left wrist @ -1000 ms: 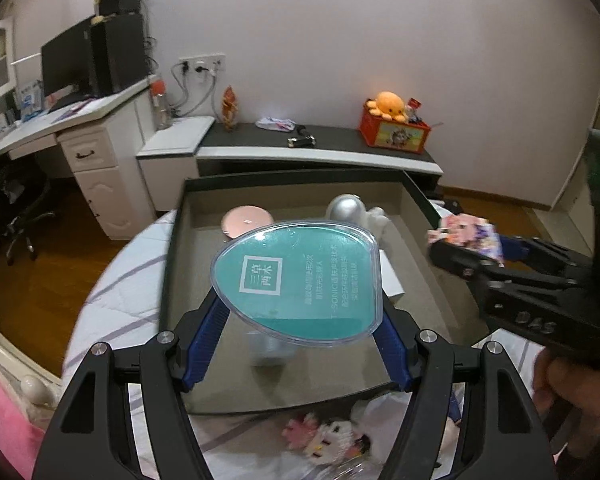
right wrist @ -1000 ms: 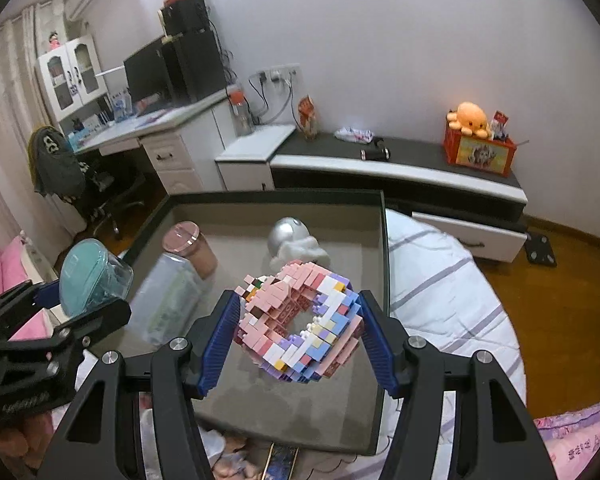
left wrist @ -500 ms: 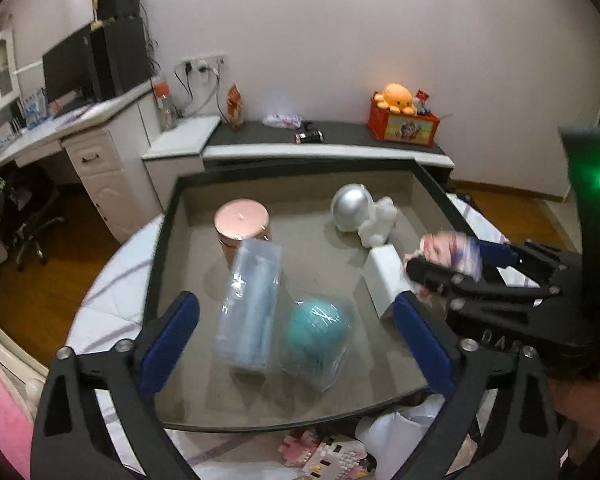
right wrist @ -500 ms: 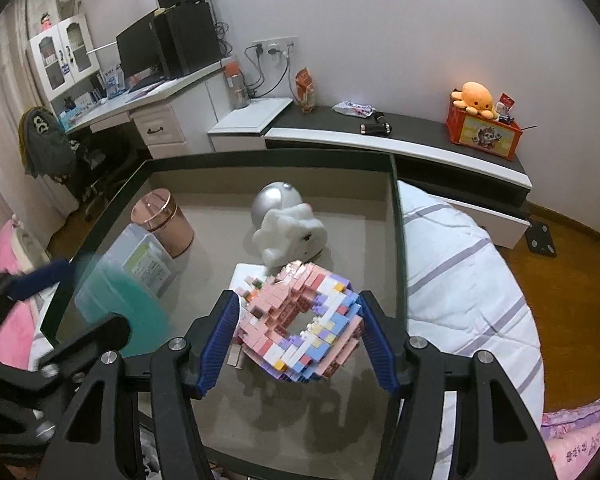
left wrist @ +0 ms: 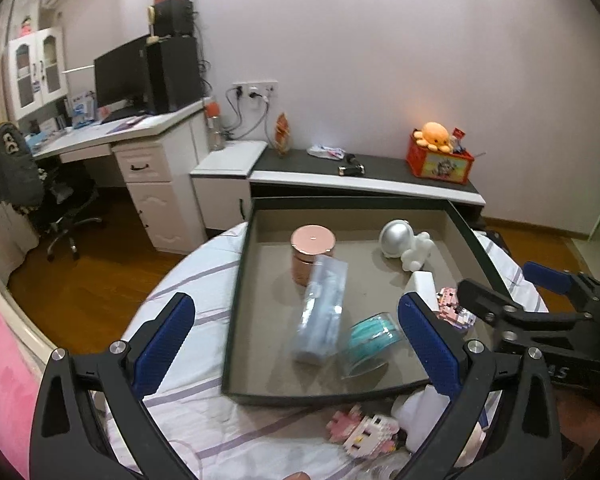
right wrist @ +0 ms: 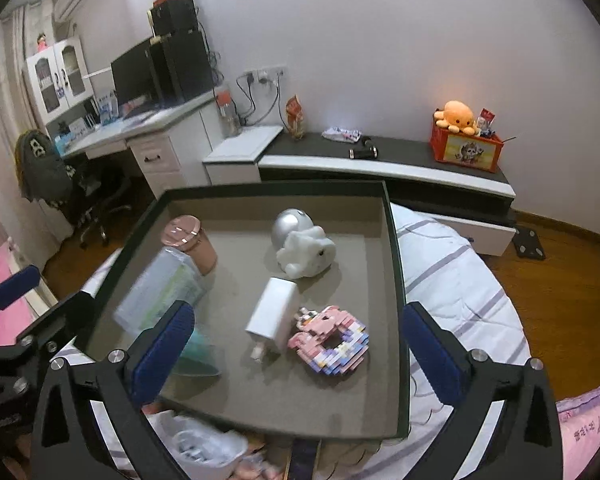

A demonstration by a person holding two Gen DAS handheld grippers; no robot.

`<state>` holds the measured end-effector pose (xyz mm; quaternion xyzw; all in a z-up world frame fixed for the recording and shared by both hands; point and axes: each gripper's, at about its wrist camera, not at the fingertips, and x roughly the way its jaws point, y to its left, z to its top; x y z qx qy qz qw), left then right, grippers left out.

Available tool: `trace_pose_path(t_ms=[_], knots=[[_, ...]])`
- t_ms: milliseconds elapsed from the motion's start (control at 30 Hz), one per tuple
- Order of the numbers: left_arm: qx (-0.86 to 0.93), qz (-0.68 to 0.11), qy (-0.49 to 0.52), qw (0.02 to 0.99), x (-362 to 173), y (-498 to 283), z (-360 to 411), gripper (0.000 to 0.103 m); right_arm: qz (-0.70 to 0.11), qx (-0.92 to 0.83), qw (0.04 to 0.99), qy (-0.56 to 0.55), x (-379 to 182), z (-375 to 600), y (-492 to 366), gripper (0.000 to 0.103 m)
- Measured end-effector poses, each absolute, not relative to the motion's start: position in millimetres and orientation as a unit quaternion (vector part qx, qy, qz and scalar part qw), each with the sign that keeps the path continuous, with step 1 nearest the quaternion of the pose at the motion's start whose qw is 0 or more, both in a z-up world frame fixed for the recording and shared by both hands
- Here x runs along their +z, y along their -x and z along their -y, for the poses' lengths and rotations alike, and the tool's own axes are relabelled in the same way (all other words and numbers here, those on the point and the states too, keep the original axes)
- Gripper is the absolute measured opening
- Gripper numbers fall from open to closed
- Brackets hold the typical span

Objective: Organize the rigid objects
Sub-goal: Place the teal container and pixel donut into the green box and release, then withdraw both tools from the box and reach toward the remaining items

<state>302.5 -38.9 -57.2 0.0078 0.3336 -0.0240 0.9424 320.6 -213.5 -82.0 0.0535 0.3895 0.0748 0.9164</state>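
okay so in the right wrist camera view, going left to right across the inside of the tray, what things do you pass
Clear packet → pink-lidded jar → white charger block → brick-built pink donut. The white-and-silver astronaut figure sits farther back, above the charger and donut, so its place in the order is unclear.

My striped bed cover (right wrist: 452,280) carries the shallow dark tray (right wrist: 394,264), with a pink block figure (left wrist: 364,434) and a clear bag (right wrist: 204,450) lying before its near edge.
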Motion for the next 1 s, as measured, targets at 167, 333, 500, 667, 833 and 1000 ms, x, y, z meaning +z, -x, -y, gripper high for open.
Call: trace_pose_path(t_ms=[167, 333, 500, 667, 833, 1000], knots=[[-0.018, -0.320, 0.004, 0.947, -45.0, -276.6, 26.3, 0.103, -0.374, 0.069, 0.923, -0.056, -61.1, 209.1, -297.1, 0.103], [-0.010, -0.305, 0.005, 0.952, -32.7, -243.3, 20.7, 0.103, -0.353, 0.066, 0.931, -0.063, -40.7, 207.2, -263.9, 0.103], [-0.009, -0.290, 0.017, 0.957, -23.5, -206.2, 14.8, 0.103, -0.327, 0.062, 0.941, -0.064, -19.9, 203.9, -225.9, 0.103], [-0.007, -0.284, 0.023, 0.958, -20.2, -174.5, 7.7, 0.103, -0.307, 0.053, 0.948, -0.070, -9.0, 205.9, -188.9, 0.103], [-0.002, -0.290, 0.028, 0.957, -24.7, -154.5, 2.2, 0.103, -0.298, 0.046, 0.950, -0.075, -4.9, 207.2, -155.3, 0.103], [0.004, -0.298, 0.034, 0.954, -32.8, -141.0, -4.2, 0.103, -0.296, 0.040, 0.951, -0.083, -7.9, 213.4, -129.6, 0.103]])
